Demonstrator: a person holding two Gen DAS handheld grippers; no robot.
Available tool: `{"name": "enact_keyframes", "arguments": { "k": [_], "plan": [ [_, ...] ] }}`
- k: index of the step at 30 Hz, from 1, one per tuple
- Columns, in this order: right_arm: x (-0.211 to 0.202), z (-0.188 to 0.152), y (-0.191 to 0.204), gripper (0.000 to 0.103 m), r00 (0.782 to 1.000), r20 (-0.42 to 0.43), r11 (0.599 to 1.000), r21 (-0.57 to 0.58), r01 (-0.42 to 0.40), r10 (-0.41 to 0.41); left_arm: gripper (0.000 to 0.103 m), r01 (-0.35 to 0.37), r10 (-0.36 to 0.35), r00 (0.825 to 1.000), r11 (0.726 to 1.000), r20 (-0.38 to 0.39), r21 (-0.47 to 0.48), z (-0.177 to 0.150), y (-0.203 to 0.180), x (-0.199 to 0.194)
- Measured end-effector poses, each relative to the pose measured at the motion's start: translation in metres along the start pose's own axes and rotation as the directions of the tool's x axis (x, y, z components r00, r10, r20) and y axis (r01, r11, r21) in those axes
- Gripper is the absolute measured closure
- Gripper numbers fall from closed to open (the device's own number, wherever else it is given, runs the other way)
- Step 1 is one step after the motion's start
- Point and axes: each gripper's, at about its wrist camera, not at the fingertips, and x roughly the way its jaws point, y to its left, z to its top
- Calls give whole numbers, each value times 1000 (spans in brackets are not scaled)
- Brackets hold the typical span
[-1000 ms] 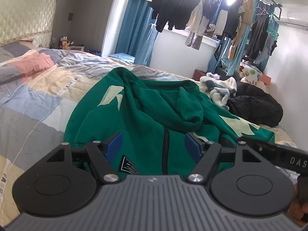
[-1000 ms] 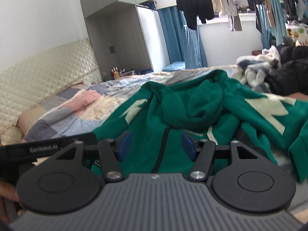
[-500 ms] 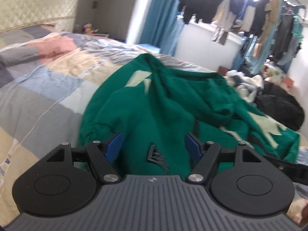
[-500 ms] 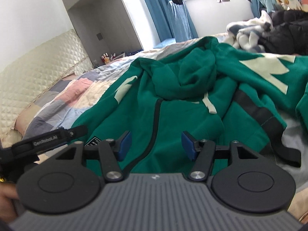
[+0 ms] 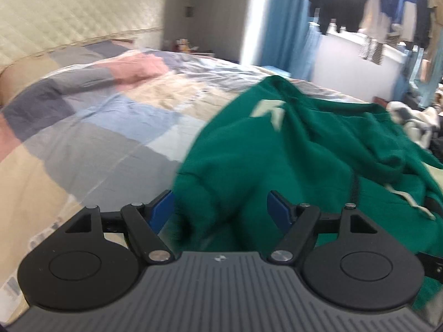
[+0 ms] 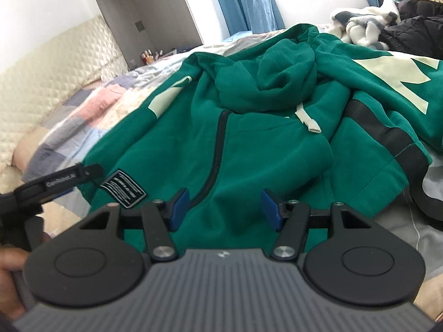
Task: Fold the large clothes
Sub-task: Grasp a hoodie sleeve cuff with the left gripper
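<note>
A large green zip hoodie (image 6: 249, 144) with pale star prints lies crumpled on the bed, its hood bunched on top and a black patch (image 6: 123, 192) near the hem. My left gripper (image 5: 221, 210) hangs open low over the hoodie's left edge (image 5: 249, 171). Green cloth shows between its blue pads (image 5: 163, 210), untouched. My right gripper (image 6: 224, 210) stands open just above the hoodie's front, right of the zipper (image 6: 217, 149), holding nothing. In the right wrist view the left gripper's black finger (image 6: 55, 182) reaches in beside the hem.
A patchwork quilt (image 5: 97, 127) covers the bed, with a padded headboard (image 5: 69, 19) behind. A white and grey garment (image 6: 360, 25) and a black jacket (image 6: 415, 30) lie past the hoodie. Clothes hang by the window (image 5: 340, 0). A hand (image 6: 11, 271) shows at bottom left.
Both grippers have sunk toward the hoodie and tipped downward. The left one has swung left to the hoodie's edge; the right one is closer over the zipper front. Jaws look unchanged.
</note>
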Motion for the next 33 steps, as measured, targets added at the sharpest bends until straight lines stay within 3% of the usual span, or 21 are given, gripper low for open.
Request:
{"name": "enact_keyframes", "arguments": {
  "k": [5, 9, 11, 13, 18, 20, 26, 33],
  "plan": [
    [6, -2, -2, 43, 1000, -10, 1000, 1, 9, -9, 25, -64, 62, 997, 996, -36, -63, 0, 16, 14],
    [13, -2, -2, 43, 1000, -18, 1000, -16, 22, -22, 26, 4, -31, 988, 984, -154, -177, -3, 28, 40],
    [17, -3, -1, 43, 999, -19, 999, -28, 25, -26, 27, 9, -50, 985, 971, -166, -239, -6, 34, 48],
    [21, -3, 1, 43, 999, -13, 998, -47, 33, -34, 33, -9, -30, 989, 964, -143, -266, -5, 38, 51],
    [32, -4, 3, 43, 998, -31, 995, -79, 60, -62, 68, -32, -7, 993, 942, -115, -334, 1, 49, 56],
    [35, -6, 4, 43, 996, -42, 993, -90, 71, -75, 76, -50, 4, 993, 921, -119, -386, 6, 62, 56],
    [29, -8, 6, 43, 996, -23, 992, -99, 80, -82, 81, -73, 57, 997, 913, -51, -400, 63, 96, 52],
    [25, -4, 7, 43, 997, 40, 992, -101, 75, -71, 83, -188, 208, 978, 914, 19, -360, 188, 154, 83]
  ]
}}
